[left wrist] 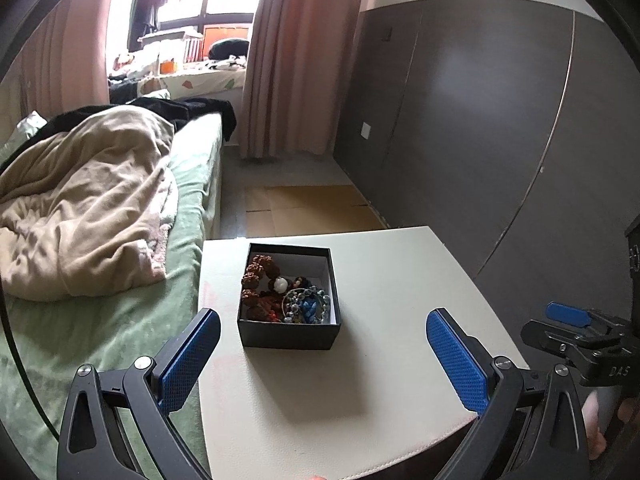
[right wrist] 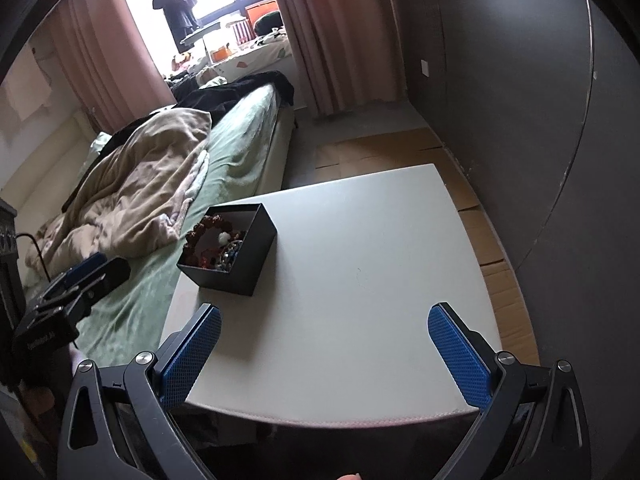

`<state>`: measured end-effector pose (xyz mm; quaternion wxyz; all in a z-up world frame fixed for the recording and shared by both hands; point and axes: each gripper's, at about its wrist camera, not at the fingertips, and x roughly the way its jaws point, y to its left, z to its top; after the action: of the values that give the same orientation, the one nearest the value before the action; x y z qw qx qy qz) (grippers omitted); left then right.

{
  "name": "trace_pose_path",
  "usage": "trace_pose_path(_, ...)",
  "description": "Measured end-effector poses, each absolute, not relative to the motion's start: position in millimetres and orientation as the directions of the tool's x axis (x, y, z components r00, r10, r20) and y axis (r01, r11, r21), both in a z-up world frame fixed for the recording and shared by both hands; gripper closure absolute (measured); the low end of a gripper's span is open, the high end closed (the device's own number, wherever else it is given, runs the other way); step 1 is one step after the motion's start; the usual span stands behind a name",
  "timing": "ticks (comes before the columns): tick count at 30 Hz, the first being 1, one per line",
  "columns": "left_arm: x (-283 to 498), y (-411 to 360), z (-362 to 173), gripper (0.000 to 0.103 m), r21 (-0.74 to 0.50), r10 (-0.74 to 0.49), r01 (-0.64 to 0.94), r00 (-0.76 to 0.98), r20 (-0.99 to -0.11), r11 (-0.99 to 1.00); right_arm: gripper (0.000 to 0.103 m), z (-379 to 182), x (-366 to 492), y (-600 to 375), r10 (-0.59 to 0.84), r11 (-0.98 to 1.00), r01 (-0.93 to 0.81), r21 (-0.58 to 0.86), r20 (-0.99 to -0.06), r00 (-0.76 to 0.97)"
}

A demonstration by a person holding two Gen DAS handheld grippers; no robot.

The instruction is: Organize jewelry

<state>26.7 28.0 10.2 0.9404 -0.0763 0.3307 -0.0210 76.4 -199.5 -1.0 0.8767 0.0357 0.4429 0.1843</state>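
Bedroom daylight pours through the window behind pink curtains [left wrist: 288, 60], and a white table [left wrist: 380, 360] sits right against the green-sheeted bed [left wrist: 100, 320] with its rumpled beige blanket [left wrist: 80, 208]. My left gripper [left wrist: 323, 360] hangs spread wide over the near part of the table, blue pads [left wrist: 188, 360] holding nothing, and between them I look almost straight down into the open black box [left wrist: 289, 334] near the table's left edge: knobbly brown beads [left wrist: 254, 280], a white bead [left wrist: 280, 285], a tangle of silvery and blue pieces [left wrist: 306, 306] in the near right corner. My right gripper [right wrist: 324, 356] is spread just as wide and empty, hovering over bare tabletop to the right of the box, well apart from it. From the right side the box stands at an angle, its dark outer wall [right wrist: 248, 256] hiding most of the contents, so the jewelry blurs into one small dark heap. That same view catches the cardboard sheets [right wrist: 492, 248] on the floor along the dark wall panels [right wrist: 520, 80]. Each camera clips only an edge of the other gripper, and how the strands are knotted together I cannot make out.
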Motion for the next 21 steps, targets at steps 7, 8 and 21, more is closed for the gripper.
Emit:
trace_pose_path(7, 24.6, 23.2, 10.3, 0.000, -0.153, -0.092, -0.004, 0.788, -0.609, 0.988, 0.000, 1.6, 71.6, -204.0, 0.342, 0.933, -0.298, 0.203, -0.757, 0.557)
trace_pose_path(8, 24.6, 22.6, 10.2, 0.000, -0.152, -0.091, -0.003, 0.788, -0.609, 0.988, 0.000, 1.5, 72.3, -204.2, 0.343, 0.933, -0.298, 0.203, -0.756, 0.557)
trace_pose_path(21, 24.2, 25.2, 12.8, 0.000, -0.150, -0.079, -0.015, 0.797, -0.599, 0.989, 0.000, 1.0, 73.6, -202.7, 0.348, 0.932, -0.293, 0.214, -0.756, 0.555)
